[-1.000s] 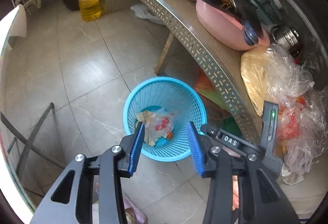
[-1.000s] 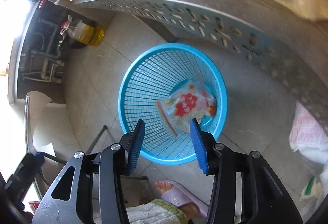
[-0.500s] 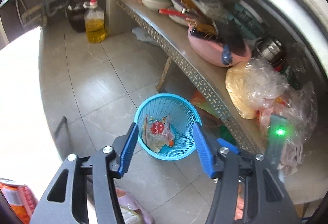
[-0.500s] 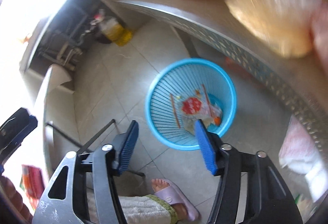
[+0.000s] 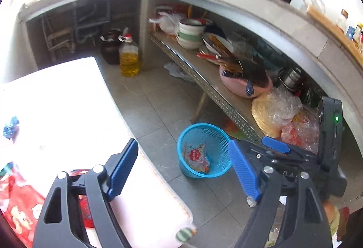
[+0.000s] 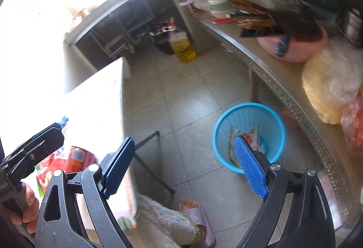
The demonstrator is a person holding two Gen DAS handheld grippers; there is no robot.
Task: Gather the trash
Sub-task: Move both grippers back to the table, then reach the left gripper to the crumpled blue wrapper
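Far left on the white table point(image 5: 74, 98), a small blue crumpled scrap point(image 5: 10, 128) lies on the washed-out top, and nearer the bottom left edge sit red printed wrappers point(image 5: 20, 207), partly hidden behind the left gripper point(image 5: 183, 170), whose blue pads stand wide apart with nothing between them. These wrappers look like thin plastic film: light, soft, crinkly and likely slick, so a pinch across a bunched fold or a raised edge should hold better than pressing on a flat face, and little force should be needed. In the right wrist view the same red packets point(image 6: 68, 157) lie at the table's near corner, just beside the right gripper point(image 6: 183, 166), which is likewise spread open and empty; glare hides how many pieces remain on the tabletop. Further right, on the tiled floor point(image 5: 154, 111) beside the perforated metal shelf point(image 5: 217, 93), stands the blue mesh basket point(image 5: 217, 134), and in it rests a clear wrapper with a red print point(image 5: 196, 156), leaning against the wall. The basket looks light and could tip if knocked, so dropping trash from above seems wiser than pushing it in
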